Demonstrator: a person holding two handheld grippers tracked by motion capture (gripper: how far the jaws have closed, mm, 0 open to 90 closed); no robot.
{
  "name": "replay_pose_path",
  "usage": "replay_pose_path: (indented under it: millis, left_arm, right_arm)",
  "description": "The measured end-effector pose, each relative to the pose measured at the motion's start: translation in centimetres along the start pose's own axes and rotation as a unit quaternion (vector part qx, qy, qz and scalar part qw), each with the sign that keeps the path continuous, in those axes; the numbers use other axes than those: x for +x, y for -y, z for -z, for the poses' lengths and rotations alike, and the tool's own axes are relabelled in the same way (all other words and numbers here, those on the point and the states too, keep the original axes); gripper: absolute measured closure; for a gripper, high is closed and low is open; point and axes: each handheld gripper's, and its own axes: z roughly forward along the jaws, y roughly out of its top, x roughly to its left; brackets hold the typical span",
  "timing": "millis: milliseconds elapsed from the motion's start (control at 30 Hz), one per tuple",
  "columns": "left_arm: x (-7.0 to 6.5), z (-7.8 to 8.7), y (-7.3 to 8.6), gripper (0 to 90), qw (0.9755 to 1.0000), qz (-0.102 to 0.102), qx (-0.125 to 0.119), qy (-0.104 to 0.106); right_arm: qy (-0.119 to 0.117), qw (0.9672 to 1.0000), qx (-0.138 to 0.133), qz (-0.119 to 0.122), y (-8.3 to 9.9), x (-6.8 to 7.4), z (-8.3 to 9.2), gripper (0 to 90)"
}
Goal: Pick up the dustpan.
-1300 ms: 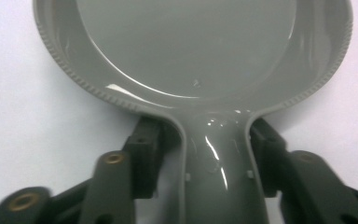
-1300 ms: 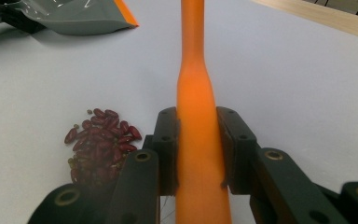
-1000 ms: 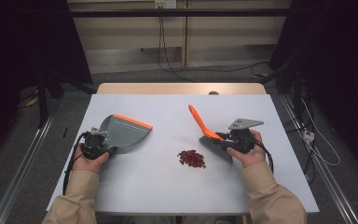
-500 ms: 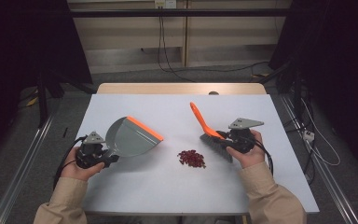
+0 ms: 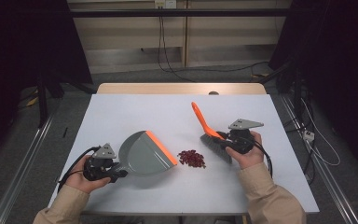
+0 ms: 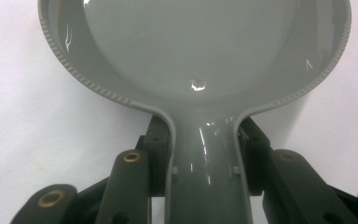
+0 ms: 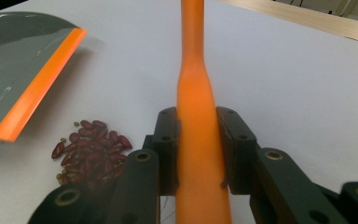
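A grey dustpan (image 5: 142, 154) with an orange lip lies on the white table (image 5: 135, 112), its lip facing a small pile of red beans (image 5: 191, 158). My left gripper (image 5: 116, 173) is shut on the dustpan's handle (image 6: 209, 172), the pan (image 6: 191, 42) stretching ahead of the jaws. My right gripper (image 5: 223, 140) is shut on the orange handle (image 7: 196, 130) of a brush (image 5: 212, 135), whose grey bristles rest on the table just right of the beans (image 7: 91, 149). The dustpan's orange lip (image 7: 39, 84) shows at the left in the right gripper view.
A wooden strip (image 5: 182, 88) runs along the table's far edge. Cables (image 5: 168, 46) hang down the back wall. Metal rails (image 5: 23, 158) flank the table on the floor. Bare tabletop lies beyond the tools.
My left gripper has pulled back toward the near left and turned, lowering the dustpan onto the table with its lip beside the beans. The right gripper and brush barely moved.
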Motion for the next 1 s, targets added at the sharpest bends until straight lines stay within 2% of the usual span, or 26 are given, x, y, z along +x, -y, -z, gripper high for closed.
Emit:
replay_pose_path:
  millis: [267,333,533,567,633,667,733,767,800,867,1000]
  left_arm:
    - [-1.0,-0.3,0.3,64.0,0.9995,-0.020,0.011,0.020]
    - [-1.2,-0.6,0.2,64.0,0.9991,-0.030,0.023,0.021]
    - [-2.4,-2.1,-0.4,64.0,0.9984,-0.035,0.021,0.038]
    - [-2.4,-2.2,-0.5,64.0,0.9975,-0.048,0.028,0.042]
    - [-2.4,-2.4,-0.7,64.0,0.9959,-0.066,0.038,0.047]
    - [-2.7,-2.5,-0.7,64.0,0.9970,-0.050,0.032,0.050]
    - [-2.7,-2.6,-0.9,64.0,0.9951,-0.072,0.042,0.053]
    - [-2.8,-2.7,-0.9,64.0,0.9956,-0.067,0.038,0.055]
    - [-2.7,-2.6,-1.0,64.0,0.9945,-0.076,0.045,0.056]
    - [-2.8,-2.7,-1.0,64.0,0.9943,-0.079,0.044,0.057]
    - [-2.8,-2.9,-1.1,63.9,0.9948,-0.071,0.040,0.061]
  right_arm:
    - [-0.003,1.0000,0.003,0.003,0.0,0.5,-0.5,71.4]
    - [-0.003,1.0000,0.000,0.006,0.0,0.6,-0.6,71.4]
    - [-0.003,0.9999,-0.005,0.014,-0.1,1.1,-1.2,71.4]
    - [-0.003,0.9999,-0.006,0.015,-0.1,1.2,-1.3,71.3]
    - [-0.004,0.9997,-0.006,0.024,-0.2,1.4,-1.4,71.3]
    - [-0.003,0.9996,-0.004,0.029,-0.2,1.5,-1.4,71.2]
    - [-0.002,0.9994,-0.001,0.035,-0.3,1.7,-1.3,71.0]
    - [-0.001,0.9993,0.002,0.038,-0.3,1.8,-1.3,70.8]
    - [-0.001,0.9991,0.003,0.043,-0.3,1.8,-1.3,70.5]
    - [0.006,0.9989,0.002,0.046,-0.5,1.9,-1.1,69.1]
    - [0.016,0.9968,0.020,0.076,-1.0,2.4,-0.8,69.9]
